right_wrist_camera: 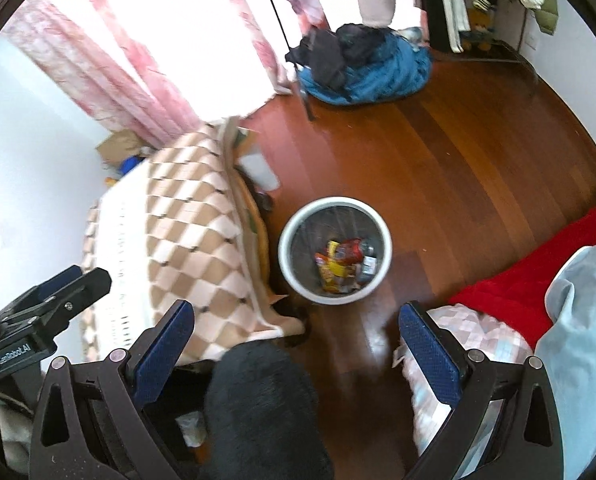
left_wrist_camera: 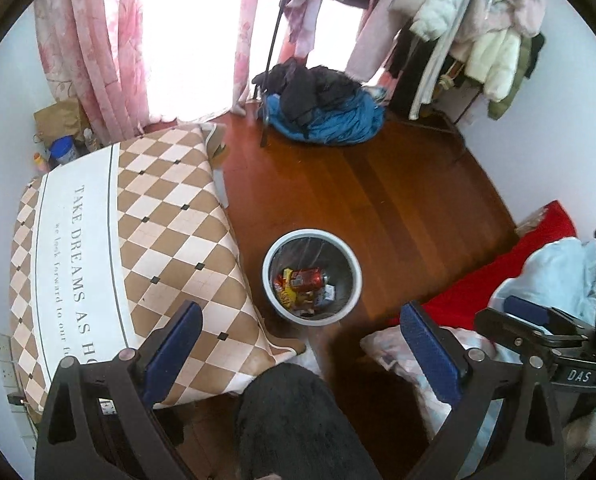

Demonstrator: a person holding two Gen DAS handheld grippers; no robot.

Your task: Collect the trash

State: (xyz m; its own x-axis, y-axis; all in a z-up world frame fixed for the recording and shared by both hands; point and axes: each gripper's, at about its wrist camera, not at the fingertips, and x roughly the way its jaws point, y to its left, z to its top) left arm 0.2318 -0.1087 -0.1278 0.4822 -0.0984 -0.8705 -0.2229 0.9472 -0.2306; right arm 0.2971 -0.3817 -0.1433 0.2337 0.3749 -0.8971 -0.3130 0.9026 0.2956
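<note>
A white-rimmed trash bin [left_wrist_camera: 356,276] stands on the wooden floor, holding a red can [left_wrist_camera: 308,279] and yellow wrappers [left_wrist_camera: 285,296]. It also shows in the right wrist view [right_wrist_camera: 386,256], with the can [right_wrist_camera: 352,250] and wrappers [right_wrist_camera: 332,270] inside. My left gripper [left_wrist_camera: 302,332] is open and empty, above and short of the bin. My right gripper [right_wrist_camera: 295,330] is open and empty, also above and short of the bin. The right gripper shows at the right edge of the left wrist view [left_wrist_camera: 538,320]; the left gripper shows at the left edge of the right wrist view [right_wrist_camera: 65,288].
A table with a checkered brown-and-white cloth [left_wrist_camera: 157,220] stands left of the bin. A blue and black clothes pile [left_wrist_camera: 322,108] lies at the back. A red blanket [left_wrist_camera: 498,272] and bedding are at the right. A dark furry shape [left_wrist_camera: 293,420] is below the grippers.
</note>
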